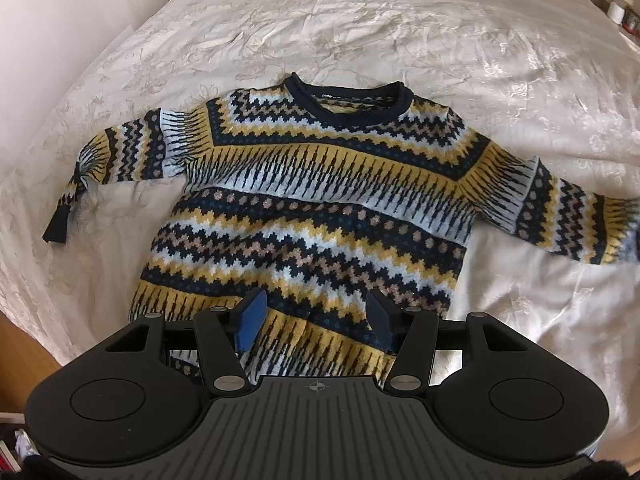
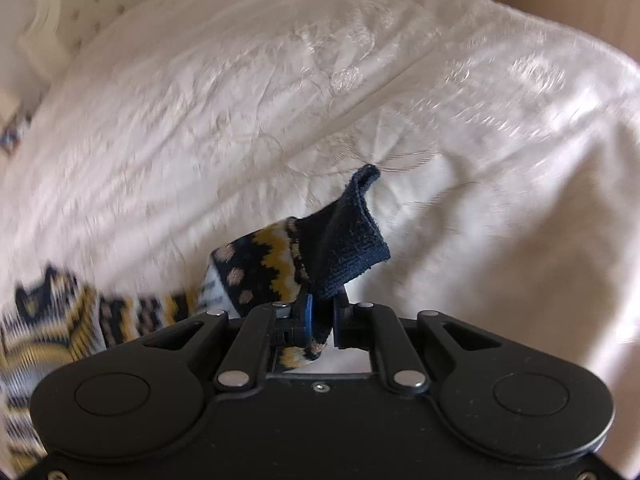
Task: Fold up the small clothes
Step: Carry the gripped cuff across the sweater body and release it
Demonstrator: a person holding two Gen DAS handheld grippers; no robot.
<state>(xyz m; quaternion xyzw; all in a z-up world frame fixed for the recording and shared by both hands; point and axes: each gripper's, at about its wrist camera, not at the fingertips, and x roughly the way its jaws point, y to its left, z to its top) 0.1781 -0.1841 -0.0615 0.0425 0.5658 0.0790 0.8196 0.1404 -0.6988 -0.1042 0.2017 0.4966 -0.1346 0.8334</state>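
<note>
A small knitted sweater (image 1: 320,200) in navy, yellow, light blue and tan zigzag bands lies flat, front up, on a white bedspread (image 1: 360,20), collar away from me. Its left sleeve (image 1: 116,152) is bent down at the cuff. My left gripper (image 1: 316,316) is open and empty, hovering over the sweater's hem. In the right wrist view, my right gripper (image 2: 320,312) is shut on the navy cuff (image 2: 348,248) of the right sleeve, lifted above the bed. The sleeve trails off to the lower left, blurred.
The white embroidered bedspread (image 2: 360,100) covers the whole bed. A pale wall (image 1: 60,20) is at the left, a wooden floor (image 1: 16,344) below the bed's left edge, and shelves with small jars (image 1: 620,8) at the far right.
</note>
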